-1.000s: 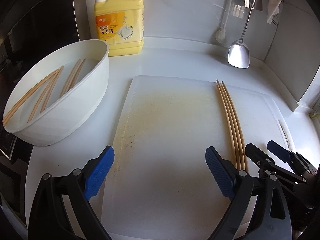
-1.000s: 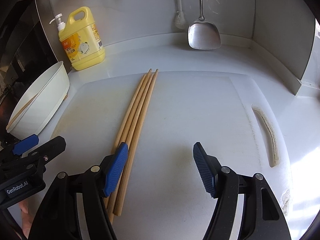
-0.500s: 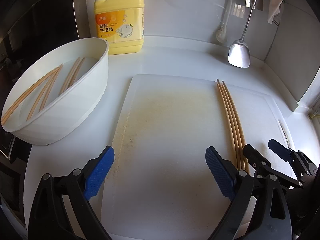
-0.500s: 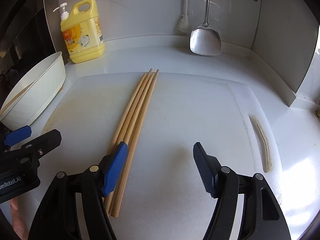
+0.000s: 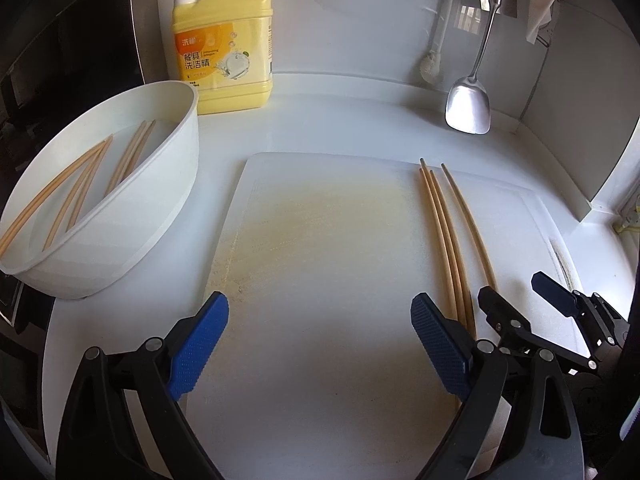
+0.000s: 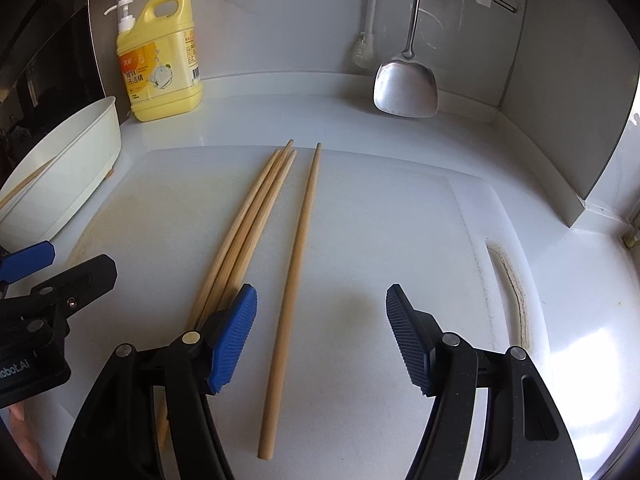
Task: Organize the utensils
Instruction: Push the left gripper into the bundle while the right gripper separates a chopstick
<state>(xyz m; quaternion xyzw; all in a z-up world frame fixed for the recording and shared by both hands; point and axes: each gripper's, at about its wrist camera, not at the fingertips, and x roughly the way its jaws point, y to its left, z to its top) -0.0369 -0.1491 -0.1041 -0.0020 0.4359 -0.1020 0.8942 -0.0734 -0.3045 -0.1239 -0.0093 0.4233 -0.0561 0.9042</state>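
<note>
Count four chopsticks on the white cutting board (image 6: 400,216): a bundle of three (image 6: 248,220) lying side by side and touching, and one single chopstick (image 6: 298,240) just beside them to the right. Count at least four more chopsticks (image 5: 80,184) in the white basin (image 5: 152,216) at the left.

Your right gripper (image 6: 320,336) stands wide open and holds nothing. The single chopstick lies between its fingers, nearer the left pad, untouched; the bundle passes under that left finger (image 6: 232,340).

Your left gripper (image 5: 320,344) is also wide open and empty over bare board.
</note>
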